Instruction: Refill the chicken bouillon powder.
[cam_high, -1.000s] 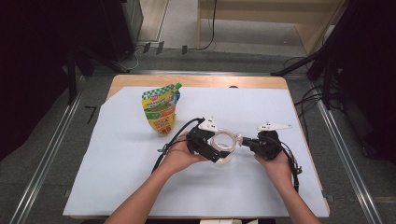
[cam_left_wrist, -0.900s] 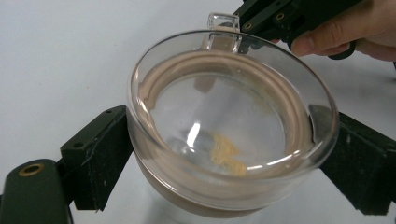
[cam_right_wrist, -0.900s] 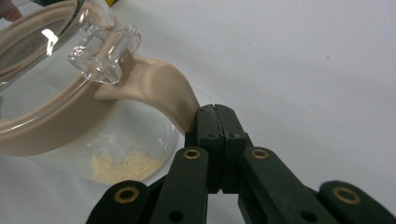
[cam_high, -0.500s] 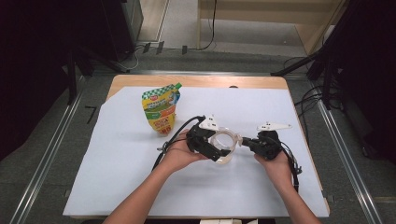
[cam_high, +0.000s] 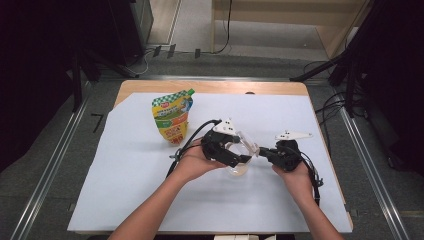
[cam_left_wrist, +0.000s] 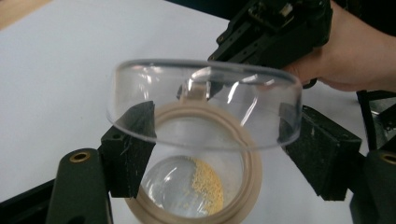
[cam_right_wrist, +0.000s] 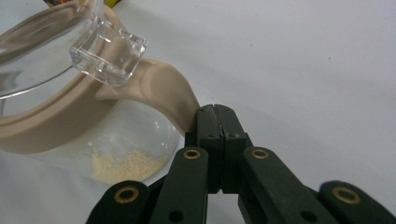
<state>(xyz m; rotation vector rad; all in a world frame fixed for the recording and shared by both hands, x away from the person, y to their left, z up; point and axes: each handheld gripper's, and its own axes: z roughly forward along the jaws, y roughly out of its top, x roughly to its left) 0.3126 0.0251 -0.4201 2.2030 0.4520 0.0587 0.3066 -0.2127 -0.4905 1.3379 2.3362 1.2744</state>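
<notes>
The jar (cam_left_wrist: 196, 186) sits on the white sheet (cam_high: 130, 170) near the table's middle, a little yellow powder at its bottom, its beige rim ring open to view. My left gripper (cam_left_wrist: 215, 130) holds the clear lid (cam_left_wrist: 205, 105) by its sides; the jaws have just been closing on it, and the lid now sits higher and more tilted than a second ago. My right gripper (cam_right_wrist: 215, 116) is pinched together on the ring's beige tab (cam_right_wrist: 163, 88). The yellow-green pouch (cam_high: 172, 117) lies well apart, unmoved.
</notes>
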